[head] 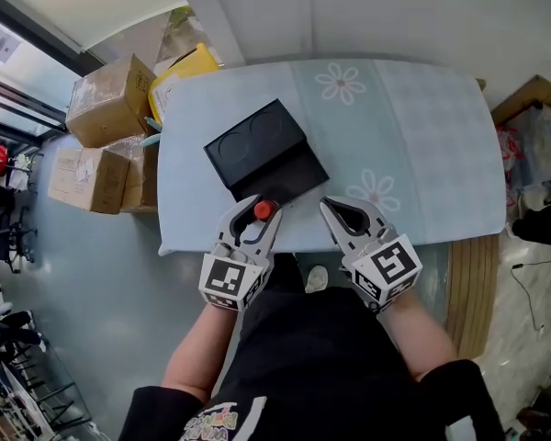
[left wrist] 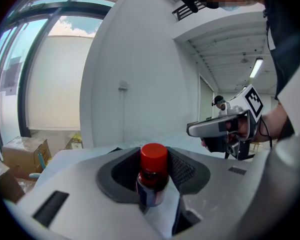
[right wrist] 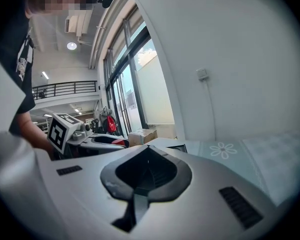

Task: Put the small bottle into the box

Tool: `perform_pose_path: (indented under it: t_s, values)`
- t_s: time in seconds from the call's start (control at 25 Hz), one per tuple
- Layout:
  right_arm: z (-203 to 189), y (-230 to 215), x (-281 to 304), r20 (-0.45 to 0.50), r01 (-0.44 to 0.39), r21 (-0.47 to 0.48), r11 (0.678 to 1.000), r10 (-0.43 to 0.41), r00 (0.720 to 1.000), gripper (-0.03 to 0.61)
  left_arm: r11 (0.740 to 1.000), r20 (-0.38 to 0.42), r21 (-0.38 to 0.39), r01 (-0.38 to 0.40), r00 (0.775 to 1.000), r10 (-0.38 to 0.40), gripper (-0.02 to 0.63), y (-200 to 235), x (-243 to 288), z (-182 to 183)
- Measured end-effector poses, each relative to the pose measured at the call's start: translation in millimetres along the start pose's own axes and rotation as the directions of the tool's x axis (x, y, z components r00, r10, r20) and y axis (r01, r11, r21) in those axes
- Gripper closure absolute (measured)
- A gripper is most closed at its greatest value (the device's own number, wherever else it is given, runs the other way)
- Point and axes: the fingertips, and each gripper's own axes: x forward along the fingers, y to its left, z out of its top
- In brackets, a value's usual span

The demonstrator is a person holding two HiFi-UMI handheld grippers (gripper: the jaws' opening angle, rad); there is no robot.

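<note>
Head view steeply down — gripper views low, level; share table (head: 413, 136), box (head: 262, 150).

counter (head: 422, 136): one
black box (head: 257, 147): one
small bottle (head: 264, 210): one
tools: two, left tool (head: 259, 209), right tool (head: 334, 208)
cardboard boxes (head: 110, 99): three beside the counter

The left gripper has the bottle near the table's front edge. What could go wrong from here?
1. The small red-capped bottle is gripped below its cap by the left gripper; it might tilt or slip from the jaws in transit.
2. The black box's flat open flap lies between the bottle and the two round recesses; a low approach could bump it.
</note>
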Motion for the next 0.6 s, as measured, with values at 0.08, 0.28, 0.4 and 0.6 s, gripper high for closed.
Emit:
perform_pose_path:
  t_s: [0.08, 0.28, 0.4, 0.6]
  values:
    - [-2, -5, 7, -0.012, 0.008, 0.010, 1.000, -0.008, 1.000, 0.569, 1.000, -0.005, 0.001, 0.003, 1.000, -0.003, 0.456, 7, 7, -4]
    - [-11, -16, 26, -0.038, 0.021, 0.040, 0.999, -0.019, 0.999, 0.569, 1.000, -0.039, 0.007, 0.013, 0.999, -0.013, 0.456, 22, 29, -25]
    - [-15, -21, 36, -0.053, 0.033, 0.060, 0.998, -0.030, 0.998, 0.569, 1.000, -0.056, 0.002, 0.019, 0.998, -0.019, 0.456, 31, 43, -37]
    - [-24, -32, 48, -0.079, 0.059, 0.088, 0.994, -0.052, 0.996, 0.569, 1.000, -0.069, 0.001, 0.031, 0.997, -0.031, 0.456, 43, 63, -53]
